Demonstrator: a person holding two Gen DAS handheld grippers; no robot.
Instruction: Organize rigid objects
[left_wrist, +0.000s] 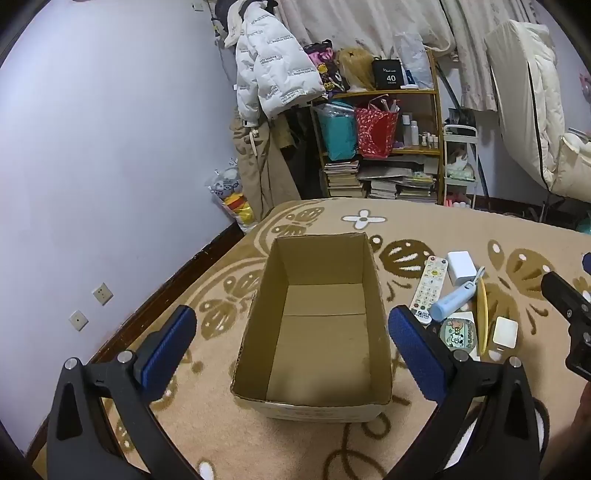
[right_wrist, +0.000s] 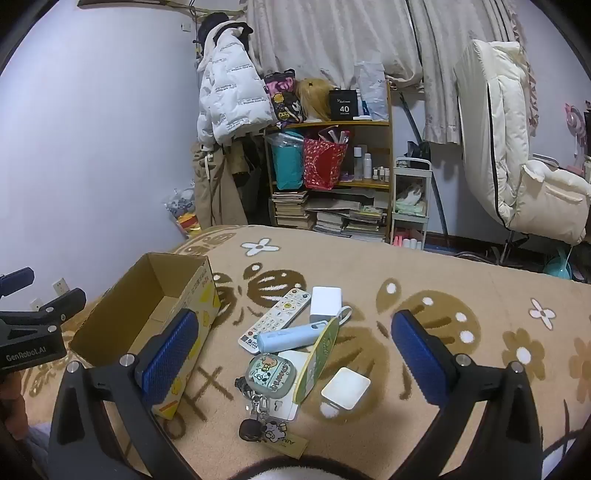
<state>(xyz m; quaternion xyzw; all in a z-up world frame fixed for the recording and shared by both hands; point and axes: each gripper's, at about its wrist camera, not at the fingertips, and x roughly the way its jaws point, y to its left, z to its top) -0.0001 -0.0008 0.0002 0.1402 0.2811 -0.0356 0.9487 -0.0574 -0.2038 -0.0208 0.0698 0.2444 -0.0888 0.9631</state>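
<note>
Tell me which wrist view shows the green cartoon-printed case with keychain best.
Right wrist: the green cartoon-printed case sits central, unobstructed, keychain visible. Left wrist catches the case partly behind the left gripper's finger, keychain hidden.

Between the right claw's (right_wrist: 293, 354) blue, dimpled pads (right_wrist: 168, 360) lie a white remote (right_wrist: 275, 317), a pale blue tube (right_wrist: 291, 338) and a mint-green cartoon case (right_wrist: 273, 373). The brown cardboard box (left_wrist: 314, 325) sits between the left claw's (left_wrist: 291, 350) pads, on a beige blanket (right_wrist: 461, 295) with brown leaves and white flowers.
</note>
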